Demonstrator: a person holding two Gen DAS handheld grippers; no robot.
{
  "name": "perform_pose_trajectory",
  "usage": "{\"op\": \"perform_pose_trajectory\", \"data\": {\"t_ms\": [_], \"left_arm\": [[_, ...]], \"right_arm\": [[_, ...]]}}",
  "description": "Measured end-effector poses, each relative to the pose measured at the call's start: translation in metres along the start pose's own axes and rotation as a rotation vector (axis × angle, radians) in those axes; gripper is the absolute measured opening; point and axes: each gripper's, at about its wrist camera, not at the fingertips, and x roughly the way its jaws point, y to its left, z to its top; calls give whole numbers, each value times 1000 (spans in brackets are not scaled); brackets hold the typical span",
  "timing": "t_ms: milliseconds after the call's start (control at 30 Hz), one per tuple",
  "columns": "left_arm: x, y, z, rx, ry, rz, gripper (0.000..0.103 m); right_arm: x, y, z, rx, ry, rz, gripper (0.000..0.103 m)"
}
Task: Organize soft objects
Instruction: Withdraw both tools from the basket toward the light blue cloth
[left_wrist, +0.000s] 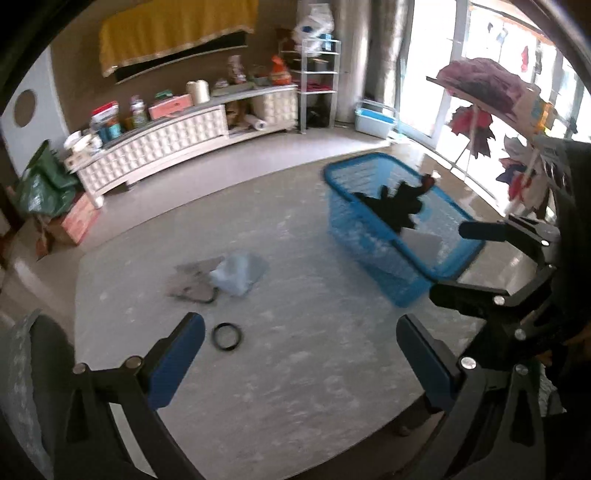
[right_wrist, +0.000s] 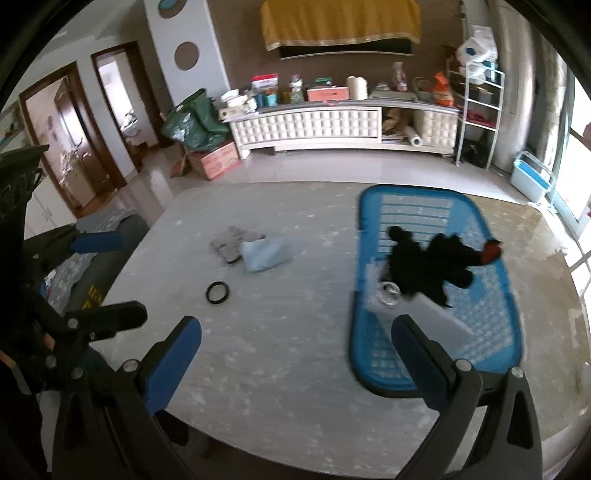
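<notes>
A blue plastic basket stands on the grey table, right of centre. A black soft toy with a red part lies in it, beside a white item and a small metal cup. A light blue cloth and a grey cloth lie together mid-table. A black ring lies in front of them. My left gripper is open and empty above the table's near side. My right gripper is open and empty, its right finger over the basket's near end.
The right gripper shows at the right edge of the left wrist view; the left gripper shows at the left of the right wrist view. A white TV cabinet stands against the far wall. A clothes rack stands right of the table.
</notes>
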Motion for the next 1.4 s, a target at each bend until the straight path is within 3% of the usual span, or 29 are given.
{"op": "perform_pose_trajectory", "data": {"t_ms": [600,1400], "left_arm": [[5,89,-39,-167,47,79,103],[108,182,-62,-289,179,93,103]], "right_arm": [[62,56,28,-144,70,62,103],[189,92,42,-229,241,-7,103]]}}
